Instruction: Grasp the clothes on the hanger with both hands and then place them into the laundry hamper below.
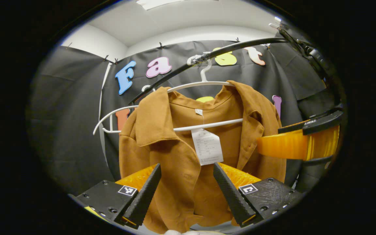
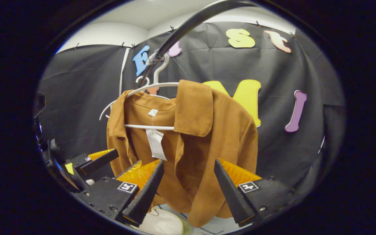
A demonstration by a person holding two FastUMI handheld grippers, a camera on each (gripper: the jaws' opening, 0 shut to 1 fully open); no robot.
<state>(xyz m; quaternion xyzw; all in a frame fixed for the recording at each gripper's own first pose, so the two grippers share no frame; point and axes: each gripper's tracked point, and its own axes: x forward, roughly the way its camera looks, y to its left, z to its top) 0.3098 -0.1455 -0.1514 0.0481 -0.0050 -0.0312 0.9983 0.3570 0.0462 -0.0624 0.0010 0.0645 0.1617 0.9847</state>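
Grippers wide at the jacket, no grasp yet

Left gripper view: jacket (image 1: 188, 156) hangs on a white hanger (image 1: 204, 83) from a black rail (image 1: 240, 45), straight ahead of the left gripper (image 1: 186, 191) and slightly above it. Its fingers stand well apart, with the jacket's front panel showing between them; whether a fingertip touches cloth I cannot tell. The long axis of the jacket runs down from the hanger, past the fingers. The right gripper (image 1: 300, 140) reaches in from the right edge, level with the jacket's shoulder; its jaw state is unclear here.

Right gripper view: right gripper (image 2: 188, 192) is also spread, with the jacket's hem hanging between its fingers. The jacket lies dead ahead and upward. The left gripper (image 2: 93, 160) sits low left, beside the jacket's far edge. Both look about equally near
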